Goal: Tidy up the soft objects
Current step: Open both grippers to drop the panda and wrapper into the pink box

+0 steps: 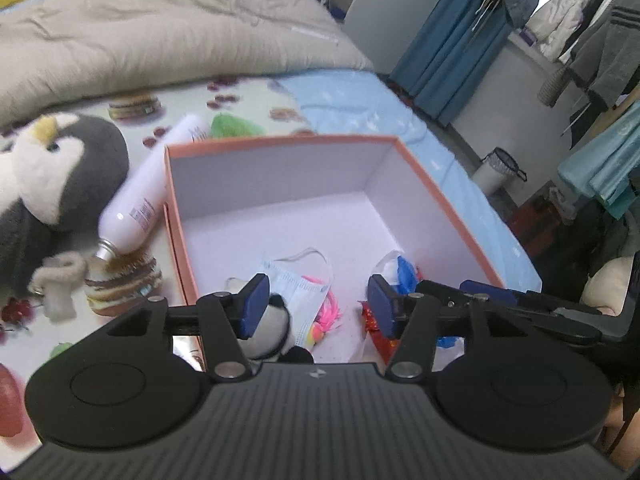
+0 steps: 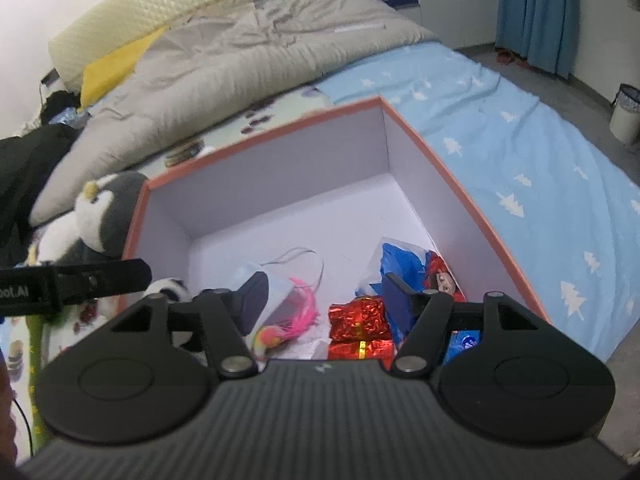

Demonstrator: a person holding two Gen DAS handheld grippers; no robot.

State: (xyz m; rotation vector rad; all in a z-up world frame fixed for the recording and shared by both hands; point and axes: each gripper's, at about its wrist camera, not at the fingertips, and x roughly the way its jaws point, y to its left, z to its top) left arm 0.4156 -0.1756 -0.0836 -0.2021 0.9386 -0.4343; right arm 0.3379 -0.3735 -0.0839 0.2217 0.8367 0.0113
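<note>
Both grippers over near edge of the box (image 1: 280, 142), tilted down into it. Left gripper (image 1: 316, 306) spread, nothing between the pads. Right gripper (image 2: 324, 300) spread too, empty.

In the box, near end: small panda plush (image 1: 268, 322) at left, face mask (image 1: 302, 286) and pink feathery toy (image 2: 298, 312) mid, red foil packets (image 2: 360, 322) and blue plastic bag (image 2: 400, 268) at right. Far half of box bare.

Left of the box, on the bed: white bottle (image 1: 148, 196) touching its wall, penguin plush (image 1: 60, 168) beyond that. Far: beige duvet (image 2: 224, 64).
</note>
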